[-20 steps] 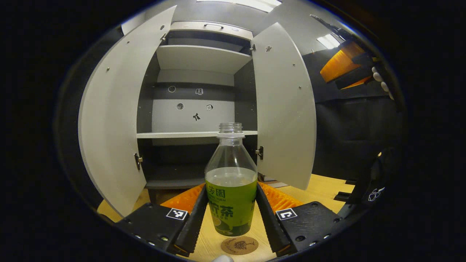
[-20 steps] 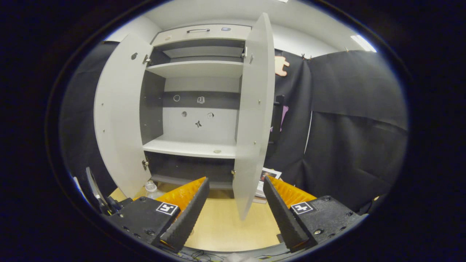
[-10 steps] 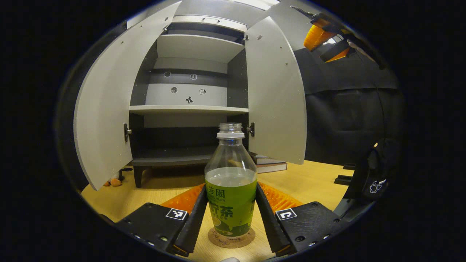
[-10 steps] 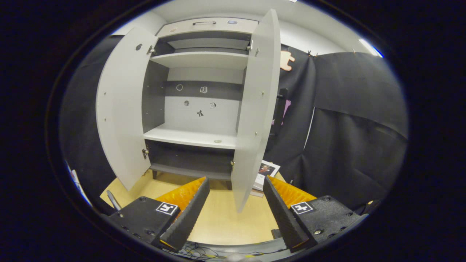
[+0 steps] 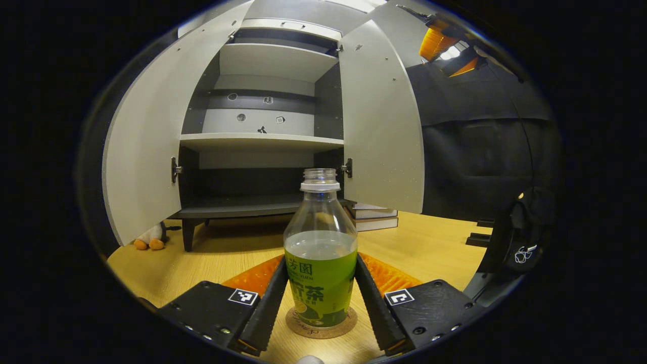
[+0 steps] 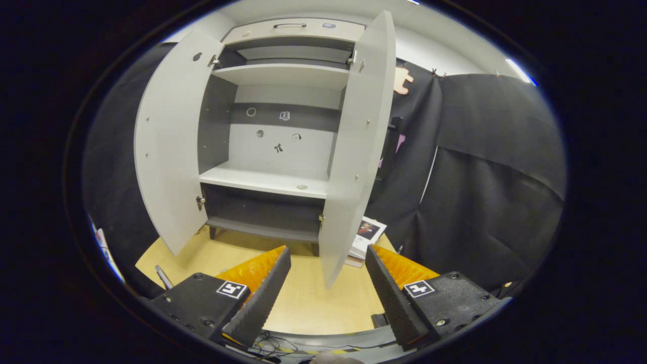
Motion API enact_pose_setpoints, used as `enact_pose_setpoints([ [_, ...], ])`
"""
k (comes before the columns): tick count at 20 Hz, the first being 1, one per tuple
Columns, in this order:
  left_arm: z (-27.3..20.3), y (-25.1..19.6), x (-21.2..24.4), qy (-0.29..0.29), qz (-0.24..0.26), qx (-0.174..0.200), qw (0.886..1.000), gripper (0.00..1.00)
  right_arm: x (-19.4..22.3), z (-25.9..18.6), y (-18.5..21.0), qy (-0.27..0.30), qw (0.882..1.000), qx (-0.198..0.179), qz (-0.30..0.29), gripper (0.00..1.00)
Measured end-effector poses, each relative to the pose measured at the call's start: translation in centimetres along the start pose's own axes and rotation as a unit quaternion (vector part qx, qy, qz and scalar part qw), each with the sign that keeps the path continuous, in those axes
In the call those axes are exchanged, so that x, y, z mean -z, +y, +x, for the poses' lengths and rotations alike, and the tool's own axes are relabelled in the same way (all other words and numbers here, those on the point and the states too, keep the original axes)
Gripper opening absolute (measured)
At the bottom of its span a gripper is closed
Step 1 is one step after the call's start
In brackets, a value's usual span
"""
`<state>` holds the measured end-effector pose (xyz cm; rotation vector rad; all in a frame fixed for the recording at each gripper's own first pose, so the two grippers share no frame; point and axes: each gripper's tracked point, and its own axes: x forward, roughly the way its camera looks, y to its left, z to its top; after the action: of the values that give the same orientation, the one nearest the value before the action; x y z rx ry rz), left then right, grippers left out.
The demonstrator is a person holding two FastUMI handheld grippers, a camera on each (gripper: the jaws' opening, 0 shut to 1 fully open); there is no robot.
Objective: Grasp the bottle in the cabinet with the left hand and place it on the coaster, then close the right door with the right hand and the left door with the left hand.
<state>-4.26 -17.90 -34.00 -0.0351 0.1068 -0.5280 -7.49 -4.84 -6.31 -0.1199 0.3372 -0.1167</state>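
The left gripper (image 5: pixel 320 296) is clamping the bottle (image 5: pixel 320 253), with both fingers pressing against the labelled lower body from either side. The bottle is standing upright between the fingers, uncapped and partly filled with liquid. Its base is resting on the round coaster (image 5: pixel 320 328), which is lying on the desk (image 5: pixel 434 247) directly below the fingertips.

Ahead of the left gripper, the cabinet (image 5: pixel 263 141) is standing on the desk with both doors swung wide. The left door (image 5: pixel 146 141) is hanging ahead to the left, and the right door (image 5: pixel 381 121) ahead to the right. A stack of books (image 5: pixel 371 217) is lying beside the cabinet, beyond the bottle and below the right door. A small plush toy (image 5: pixel 149 238) is sitting low to the left, near the cabinet leg. The right gripper is appearing high up to the right (image 5: pixel 447 43).

The right gripper (image 6: pixel 327 288) is hovering above the desk (image 6: pixel 303 303) with its jaws spread apart and holding nothing. The edge of the right door (image 6: pixel 359 146) is hanging directly ahead of it, above the gap between the fingers. The left door (image 6: pixel 169 146) is standing farther to the left.
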Motion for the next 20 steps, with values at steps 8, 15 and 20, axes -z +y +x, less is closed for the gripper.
enact_pose_setpoints([
  [8, -0.4, 1.9, -3.5, -0.015, 0.025, -0.029, 0.999, 0.96, -0.7, 0.2, 0.7, -0.011, 1.000, -0.005, 0.003, 0.98],
  [15, -0.9, 3.7, -11.9, -0.053, 0.010, -0.060, 0.997, 0.96, -2.6, 0.3, 1.0, -0.042, 0.999, -0.011, 0.018, 0.98],
  [20, -1.9, 5.1, -19.6, -0.078, 0.012, -0.077, 0.994, 0.96, -3.6, 0.6, 1.1, -0.068, 0.997, -0.016, 0.033, 0.98],
])
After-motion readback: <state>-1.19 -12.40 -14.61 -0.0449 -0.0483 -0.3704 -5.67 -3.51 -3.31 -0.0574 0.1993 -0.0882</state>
